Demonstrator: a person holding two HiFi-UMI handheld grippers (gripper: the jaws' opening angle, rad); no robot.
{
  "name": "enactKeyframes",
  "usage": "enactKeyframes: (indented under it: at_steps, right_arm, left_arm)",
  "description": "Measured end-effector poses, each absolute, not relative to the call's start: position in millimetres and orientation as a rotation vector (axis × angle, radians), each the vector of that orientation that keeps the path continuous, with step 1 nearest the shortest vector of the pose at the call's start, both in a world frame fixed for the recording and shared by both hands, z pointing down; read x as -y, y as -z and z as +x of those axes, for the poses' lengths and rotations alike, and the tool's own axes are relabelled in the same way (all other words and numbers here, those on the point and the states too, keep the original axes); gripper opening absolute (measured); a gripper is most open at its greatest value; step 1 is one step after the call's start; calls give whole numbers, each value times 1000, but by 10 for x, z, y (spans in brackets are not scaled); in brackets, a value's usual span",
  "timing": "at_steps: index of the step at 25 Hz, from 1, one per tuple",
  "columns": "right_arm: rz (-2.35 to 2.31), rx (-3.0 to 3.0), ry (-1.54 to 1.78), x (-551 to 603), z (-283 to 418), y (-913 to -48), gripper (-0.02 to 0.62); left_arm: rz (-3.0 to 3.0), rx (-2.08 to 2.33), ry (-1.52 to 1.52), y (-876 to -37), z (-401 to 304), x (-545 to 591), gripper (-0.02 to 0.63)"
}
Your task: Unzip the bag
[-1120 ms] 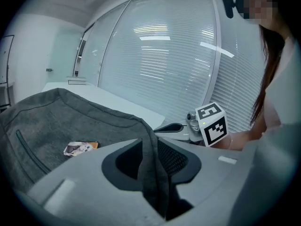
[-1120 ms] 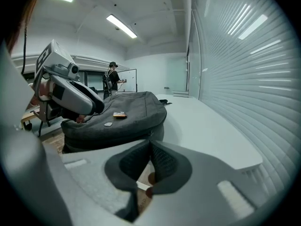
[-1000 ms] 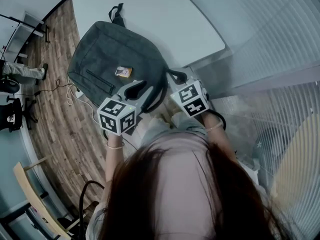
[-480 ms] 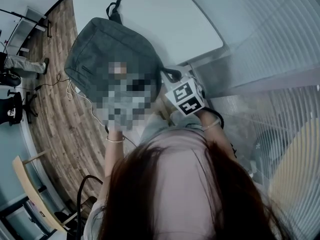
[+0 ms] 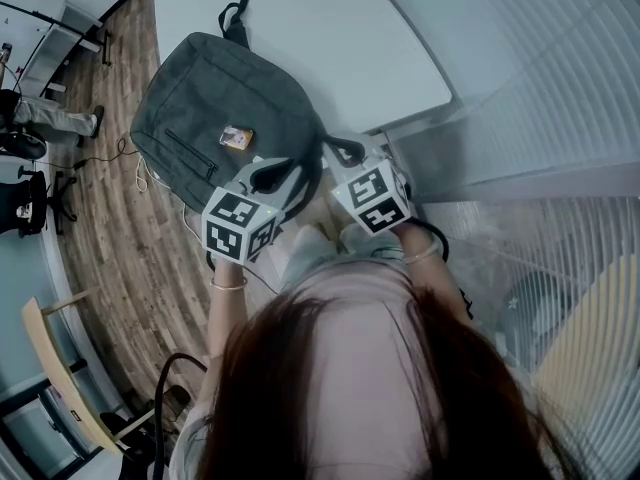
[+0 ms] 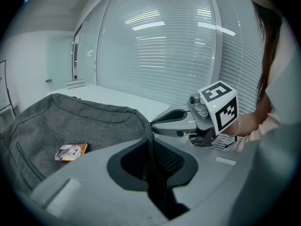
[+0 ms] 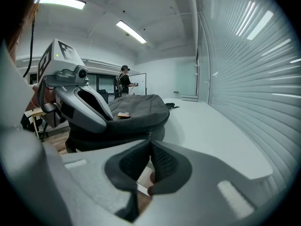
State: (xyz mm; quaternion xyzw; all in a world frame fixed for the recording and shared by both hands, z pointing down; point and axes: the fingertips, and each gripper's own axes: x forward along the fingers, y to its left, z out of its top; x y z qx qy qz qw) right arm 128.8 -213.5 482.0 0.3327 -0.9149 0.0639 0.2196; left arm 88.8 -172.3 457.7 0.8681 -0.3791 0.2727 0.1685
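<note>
Presently the grey bag [image 5: 225,108] lies flat on the near left corner of the white tabletop [image 5: 330,38]. Its carry handle [image 5: 235,18] points to the far side. Its left and near portions hang past the edge, above the wooden floor [image 5: 130,258]. A small orange label [image 5: 236,137] sits on the upper face, beside a slanted pocket zip [image 5: 190,153].

The left tool [image 6: 149,145] is at the bag's near rim. Its jaws have just been closing and now stand narrow, with a dark fold of the bag's edge running down between the pads and gripped there. The left tool is tilted downward toward the bag.

The right tool [image 7: 150,140] is just beside the left one, at the same near rim, towards the right corner of the bag. Its jaw tips are together. A small pale piece stands at the tips, and it appears to be the zip pull [image 7: 149,134], though it is too small in that view to confirm. The right tool's marker cube [image 5: 370,200] faces up towards the head camera.

Slatted blinds [image 5: 560,88] cover the glazing to the right of the tabletop. A person [image 7: 124,81] stands at the far end of the room, well apart from the work.
</note>
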Motion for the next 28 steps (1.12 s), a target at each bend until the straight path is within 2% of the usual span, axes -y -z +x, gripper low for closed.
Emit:
enactKeyframes:
  at_steps: [28]
  right_arm:
    - [888, 2557, -117, 2615, 1250, -4786, 12]
  left_arm:
    - [2488, 976, -600, -4564, 861, 1713, 41]
